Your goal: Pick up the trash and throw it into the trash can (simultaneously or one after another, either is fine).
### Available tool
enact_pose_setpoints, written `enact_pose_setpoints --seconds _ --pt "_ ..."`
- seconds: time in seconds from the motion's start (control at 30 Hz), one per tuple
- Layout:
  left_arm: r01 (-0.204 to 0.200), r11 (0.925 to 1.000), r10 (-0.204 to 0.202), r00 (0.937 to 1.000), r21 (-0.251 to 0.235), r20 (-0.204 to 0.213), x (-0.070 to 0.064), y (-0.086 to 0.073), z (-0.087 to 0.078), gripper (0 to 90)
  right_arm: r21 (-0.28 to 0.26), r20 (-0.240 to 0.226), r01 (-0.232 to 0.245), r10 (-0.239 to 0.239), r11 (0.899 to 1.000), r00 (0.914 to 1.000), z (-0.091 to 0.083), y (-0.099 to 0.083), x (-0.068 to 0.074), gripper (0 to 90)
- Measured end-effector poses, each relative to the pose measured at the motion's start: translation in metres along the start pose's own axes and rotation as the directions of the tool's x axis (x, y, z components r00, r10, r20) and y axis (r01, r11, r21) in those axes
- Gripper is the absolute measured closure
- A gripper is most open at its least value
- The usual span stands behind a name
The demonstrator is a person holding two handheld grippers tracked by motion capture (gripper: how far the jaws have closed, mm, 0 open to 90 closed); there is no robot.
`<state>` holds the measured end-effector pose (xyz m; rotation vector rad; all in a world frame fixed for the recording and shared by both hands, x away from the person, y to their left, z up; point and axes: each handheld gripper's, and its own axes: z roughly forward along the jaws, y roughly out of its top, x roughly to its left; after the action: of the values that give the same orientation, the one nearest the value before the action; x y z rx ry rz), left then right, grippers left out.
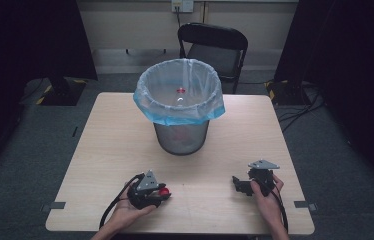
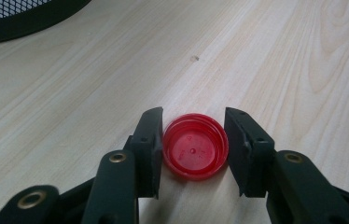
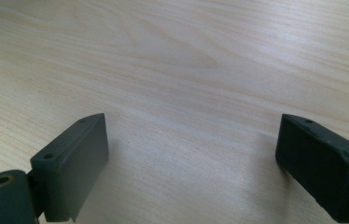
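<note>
My left gripper [image 2: 193, 147] clamps the red bottle cap [image 2: 195, 152] on the near left worktop [image 1: 100, 135]. Right gripper [image 1: 247, 186] idles wide open, empty. Lifting and dropping it into the lined bin [image 1: 179, 107] remain, I judge.

A staged recording room or lab: a lone wooden table [image 1: 125, 130] on grey carpet [image 1: 25, 150], black curtains [image 1: 25, 40] at both sides, a folding chair [image 1: 213, 47] against a bare wall, cables [image 1: 300, 107] on the floor, and tape marks [image 1: 53, 205] beside the table.
</note>
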<state>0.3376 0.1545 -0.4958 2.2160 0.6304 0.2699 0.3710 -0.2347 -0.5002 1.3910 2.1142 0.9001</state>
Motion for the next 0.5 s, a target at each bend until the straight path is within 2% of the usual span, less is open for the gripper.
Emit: enact_pose_setpoints --seconds 0.23,0.33,0.5 --pt "0.025 0.9997 -0.025 0.9994 -0.001 0.025 0.0037 0.0008 0.0000 59.2 0.000 0.000 0.000 0.000 1.000 1.0000 0.0000 0.0000 -0.0001 8.7" --pt "0.035 0.9994 -0.035 0.9982 -0.002 0.048 0.0066 0.0009 -0.0002 59.3 0.000 0.000 0.000 0.000 1.000 1.0000 0.0000 0.0000 -0.0001 8.7" --pt "0.042 0.9991 -0.042 0.9973 0.002 0.060 0.0087 0.0014 -0.0005 59.4 0.000 0.000 0.000 0.000 1.000 1.0000 0.0000 0.0000 -0.0001 8.7"
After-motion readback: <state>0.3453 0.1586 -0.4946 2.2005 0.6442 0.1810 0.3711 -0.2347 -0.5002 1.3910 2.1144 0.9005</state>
